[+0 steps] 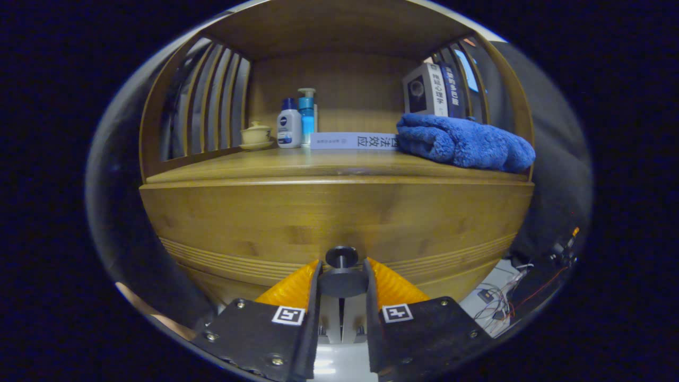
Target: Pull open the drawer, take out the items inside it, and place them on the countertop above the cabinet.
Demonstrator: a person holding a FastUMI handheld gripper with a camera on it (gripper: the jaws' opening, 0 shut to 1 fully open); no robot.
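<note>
Claw (342, 273) is pinched on the small dark round metal drawer knob (342, 280): both fingers press against the knob's disc from either side, disc sitting right between the tips. Short stem of the knob runs ahead of the tips into the drawer front.

Wide brown wooden drawer front (339, 223) is directly ahead of the fingers, flush with the cabinet as far as I can tell. Drawer not yet open, contents hidden.

Handling, my read:
- Knob is rigid, smooth metal, small. Slippery under a side pinch. Best hold is behind the disc on the stem, or squarely on the disc rim as now, so the disc flange carries the pull.
- Drawer is solid wood, wide, likely moderately heavy with some slide friction. Pull straight back along the finger axis; any tilt could pop the pads off the knob.
- Single centre knob, so racking should be small.

Wooden countertop (329, 164) lies above and beyond the fingers. Already on it: fluffy blue folded towel (464, 142) to the right, flat white book (353, 140) centre, white lotion bottle with blue cap (289, 129) and blue pump bottle (307, 116) beside it, cream lidded ceramic cup on saucer (256, 135) further left, upright books (437, 90) behind the towel. Free space is the front strip nearest the claw.
</note>
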